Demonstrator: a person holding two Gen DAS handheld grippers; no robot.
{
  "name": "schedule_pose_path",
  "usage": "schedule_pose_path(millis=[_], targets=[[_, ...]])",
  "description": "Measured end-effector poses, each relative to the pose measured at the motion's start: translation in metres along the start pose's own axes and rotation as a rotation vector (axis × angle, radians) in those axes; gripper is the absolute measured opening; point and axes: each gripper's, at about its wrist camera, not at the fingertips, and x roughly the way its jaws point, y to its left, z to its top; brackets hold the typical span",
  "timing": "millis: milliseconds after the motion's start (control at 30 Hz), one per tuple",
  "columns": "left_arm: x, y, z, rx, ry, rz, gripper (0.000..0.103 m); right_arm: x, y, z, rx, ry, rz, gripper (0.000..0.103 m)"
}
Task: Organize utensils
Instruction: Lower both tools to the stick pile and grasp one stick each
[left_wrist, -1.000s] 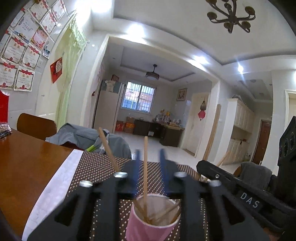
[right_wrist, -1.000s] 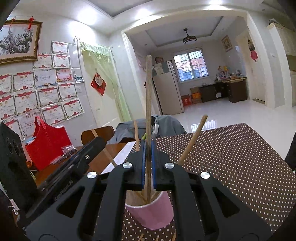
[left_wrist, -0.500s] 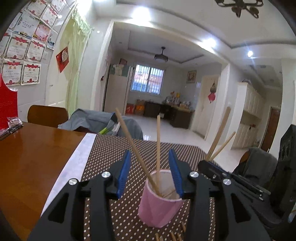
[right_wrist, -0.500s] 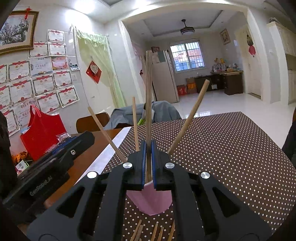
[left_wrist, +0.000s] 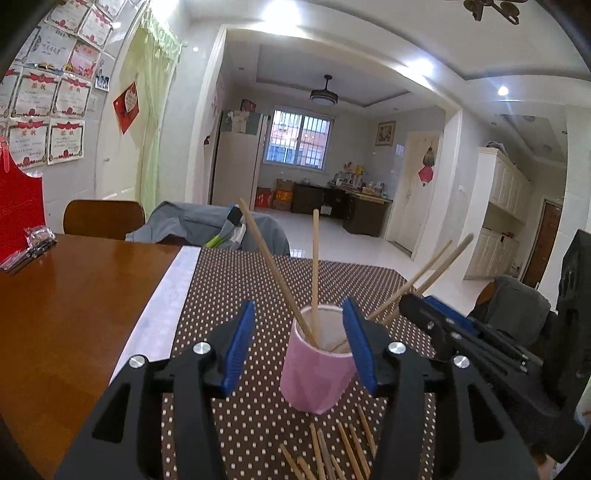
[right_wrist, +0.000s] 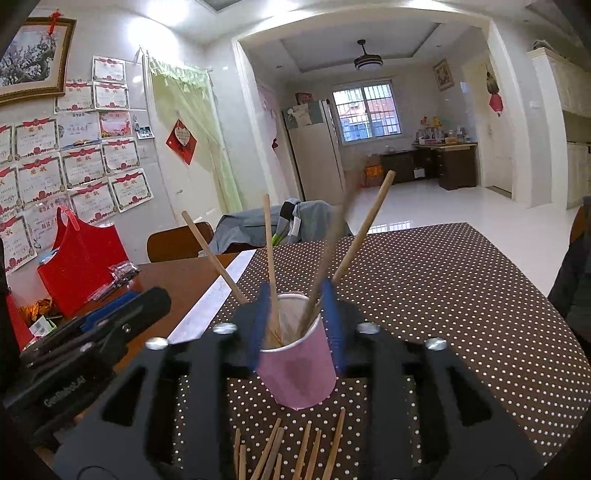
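**Inspector A:** Chopsticks (right_wrist: 364, 225) are the item under review. We find four standing in the pink cup (right_wrist: 297, 369), which sits on the dotted mat (right_wrist: 461, 302); one of them shows blurred in the right wrist view, so we judge it freshly dropped and not yet settled.

**Inspector B:** We confirm the count in the left wrist view: four sticks lean out of the cup there too. Loose chopsticks on the mat (left_wrist: 332, 454) lie just in front of the cup; we count about eight, though the lower edge cuts some off.

**Inspector A:** Claws. The right gripper (right_wrist: 295, 317) has just been opening; its jaws stand spread either side of the cup's rim, pinching nothing. The left gripper (left_wrist: 297, 343) has likewise been opening, and the cup stands between its blue pads without being pressed.

**Inspector B:** We advise drawing both claws back clear of the rim before lowering to the loose pile, so that no finger tips the light cup. We then recommend taking one stick near its middle and releasing it only once its tip is inside the cup.
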Motion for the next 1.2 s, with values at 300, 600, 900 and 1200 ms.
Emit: schedule_pose_path(millis=[300,600,900,1200], targets=[[-0.01,0.003,-0.026,-0.032,0.207,-0.003,0.049,-0.033,-0.007,-0.013,-0.036,0.03,-0.022,0.051],[0.006,-0.001,-0.087,-0.014,0.497,0.011,0.049,-0.04,-0.03,-0.05,-0.014,0.207,-0.038,0.051],[0.015,-0.007,-0.12,0.034,0.65,0.071,0.049,-0.039,-0.042,-0.08,0.005,0.342,-0.019,0.051],[0.027,-0.008,-0.118,0.053,0.658,0.115,0.05,-0.036,-0.043,-0.088,0.014,0.384,0.002,0.052]])
